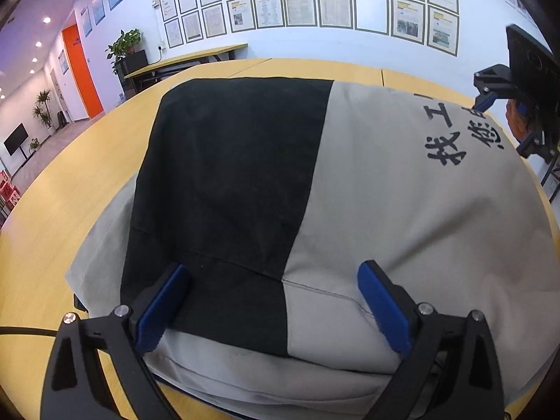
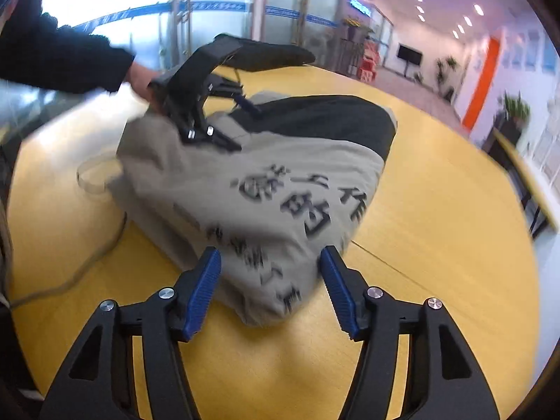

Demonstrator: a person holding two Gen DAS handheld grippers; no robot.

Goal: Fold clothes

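A grey and black garment (image 1: 385,217) with black Chinese characters lies folded in a thick stack on the yellow table (image 1: 52,217). My left gripper (image 1: 273,301) is open, its blue pads (image 1: 164,304) spread over the near edge of the stack. In the right wrist view the same garment (image 2: 273,189) lies ahead, and my right gripper (image 2: 269,287) is open with its tips at the near corner of the cloth. The left gripper (image 2: 231,122) shows there at the far side, held by a hand. The right gripper (image 1: 490,101) shows at the far right in the left wrist view.
A clear tape roll (image 2: 92,175) and a grey cable (image 2: 87,262) lie on the table left of the garment. A second table (image 1: 185,59) and a plant (image 1: 126,49) stand by the wall of framed papers.
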